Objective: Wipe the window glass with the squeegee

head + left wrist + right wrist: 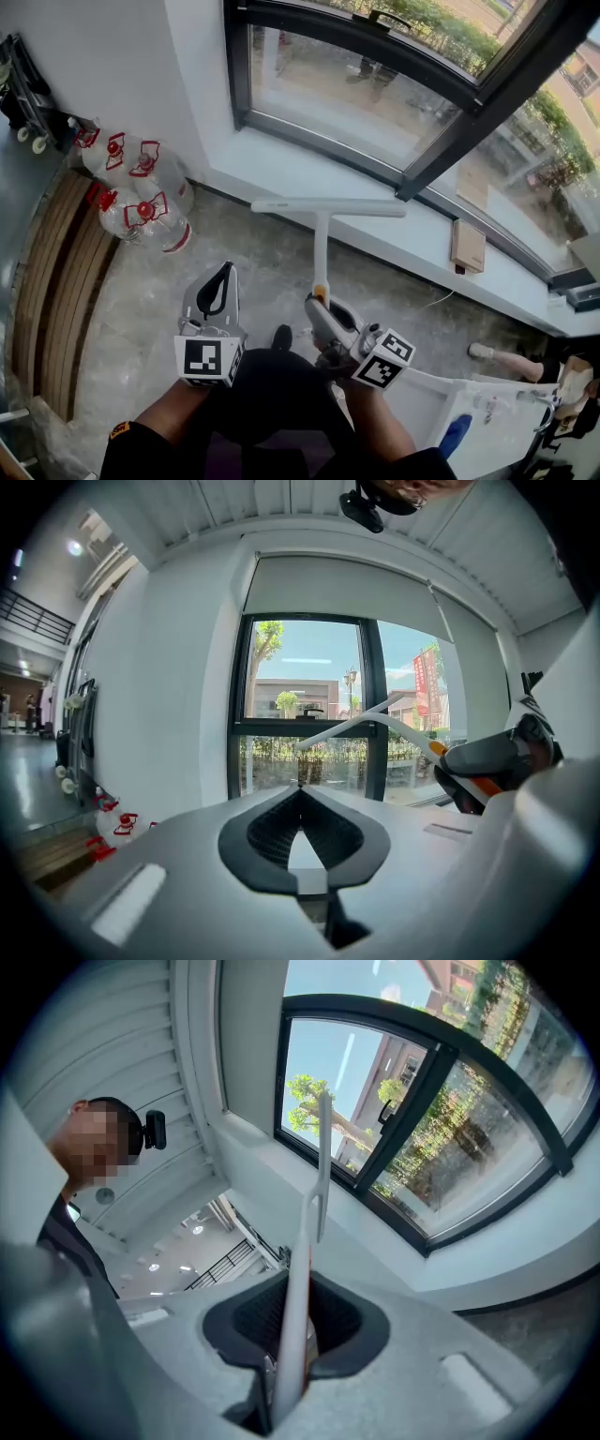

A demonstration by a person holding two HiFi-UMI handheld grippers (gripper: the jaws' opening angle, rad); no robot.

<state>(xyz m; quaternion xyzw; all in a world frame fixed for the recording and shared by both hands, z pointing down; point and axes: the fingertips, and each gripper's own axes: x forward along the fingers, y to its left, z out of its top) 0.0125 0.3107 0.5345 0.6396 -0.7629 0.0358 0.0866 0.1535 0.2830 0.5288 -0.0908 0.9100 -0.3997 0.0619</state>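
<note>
Head view is showing the squeegee (322, 234) out in front of the person: a white T, its long straight blade lying crosswise at the far end of a slim white handle, with an orange band just where the grip begins. The right gripper (317, 306) is clamping that handle at its near end and holding the tool in the air on the near side of the white sill (281, 164), below the window (356, 84). The left gripper (223, 277) is hanging just to the left, pointing the same way, its jaws pressed together on nothing.

The right gripper view is giving the grip itself: the handle (302, 1279) is running up out of the right gripper (292, 1335), pinched between both pads, and the blade is showing edge-on as a thin line against the window (450, 1129).

The left gripper view is adding the side look: the left gripper (300, 803) with tips meeting, the squeegee (356, 722) slanting up across the window (300, 682), and the right gripper (487, 761) at the right.

Only the head view is catching the water bottles (141, 192) by the far-left wall.
</note>
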